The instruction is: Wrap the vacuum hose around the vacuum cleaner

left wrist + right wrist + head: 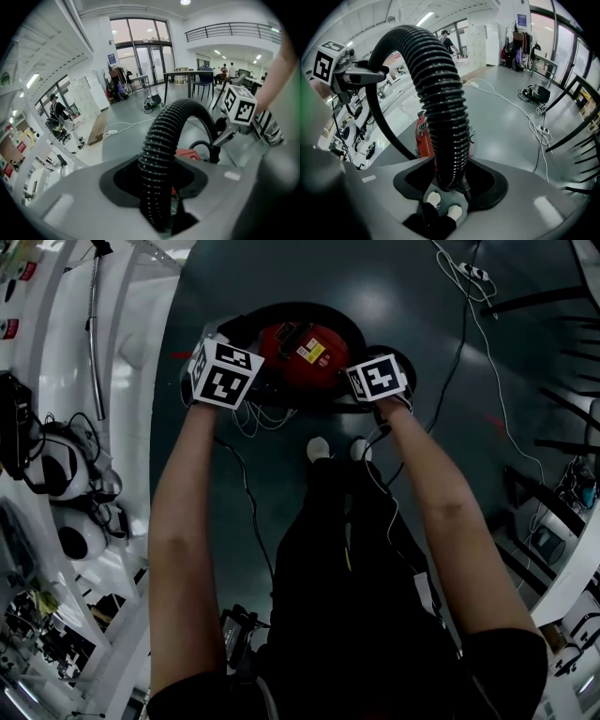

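Clamping the hose (440, 108) just above the vacuum (305, 345) on the floor, left gripper (246, 390) and right gripper (372, 395) should lay the loop low and snug round its body, without kinking.

No word, brand or number could be read in any view. The red vacuum cleaner (281, 341) carried a yellow label (312, 353) whose print was too small to make out. A blue sign (111, 58) beside the glass doors (145, 51) and 2 red tags (21, 146) off to the side were blurred.
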Motion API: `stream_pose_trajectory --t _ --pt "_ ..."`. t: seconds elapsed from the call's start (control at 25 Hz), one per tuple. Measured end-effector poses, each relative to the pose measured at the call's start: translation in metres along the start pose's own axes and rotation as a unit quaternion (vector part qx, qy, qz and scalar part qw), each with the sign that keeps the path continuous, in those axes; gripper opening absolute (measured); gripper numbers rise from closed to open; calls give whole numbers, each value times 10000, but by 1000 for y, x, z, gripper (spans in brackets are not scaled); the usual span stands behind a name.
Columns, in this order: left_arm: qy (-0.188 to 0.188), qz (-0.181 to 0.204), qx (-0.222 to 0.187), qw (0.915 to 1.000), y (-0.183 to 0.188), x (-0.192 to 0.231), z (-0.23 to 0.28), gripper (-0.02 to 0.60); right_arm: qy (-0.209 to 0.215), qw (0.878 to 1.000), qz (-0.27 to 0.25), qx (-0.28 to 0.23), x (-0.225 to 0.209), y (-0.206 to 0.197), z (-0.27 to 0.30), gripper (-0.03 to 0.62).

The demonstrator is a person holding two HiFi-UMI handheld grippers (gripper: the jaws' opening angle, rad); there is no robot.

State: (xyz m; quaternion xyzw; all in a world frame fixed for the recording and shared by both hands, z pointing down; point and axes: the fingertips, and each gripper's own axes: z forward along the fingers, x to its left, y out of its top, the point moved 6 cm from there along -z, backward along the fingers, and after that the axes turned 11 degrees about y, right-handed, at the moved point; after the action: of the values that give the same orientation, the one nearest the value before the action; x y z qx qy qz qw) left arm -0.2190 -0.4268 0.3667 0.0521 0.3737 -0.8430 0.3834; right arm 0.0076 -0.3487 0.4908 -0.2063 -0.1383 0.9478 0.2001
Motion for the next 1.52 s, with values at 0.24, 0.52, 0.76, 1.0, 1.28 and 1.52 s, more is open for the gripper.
stream_pose_trajectory --t 0.24,0.52,0.76,1.0,1.28,1.52 --pt "4 180 149 9997 -8 0 6 164 -37 9998 -144 144 -6 4 10 252" --pt "38 248 289 9993 -14 2 11 163 -227 9986 -473 24 -18 15 20 287" --pt "13 459 313 9985 -11 -3 16 161 -451 9935 -1019 -226 -32 15 7 330" --pt "-30 382 370 9986 -11 -6 18 155 -674 9679 -2227 -949 -23 29 -30 353" --pt "-231 770 237 9965 4 -20 14 150 -1090 9076 -3847 -1276 12 85 -45 402" --pt "-507 862 71 9950 5 -30 2 149 -1277 8576 -4865 -1074 39 125 -39 398"
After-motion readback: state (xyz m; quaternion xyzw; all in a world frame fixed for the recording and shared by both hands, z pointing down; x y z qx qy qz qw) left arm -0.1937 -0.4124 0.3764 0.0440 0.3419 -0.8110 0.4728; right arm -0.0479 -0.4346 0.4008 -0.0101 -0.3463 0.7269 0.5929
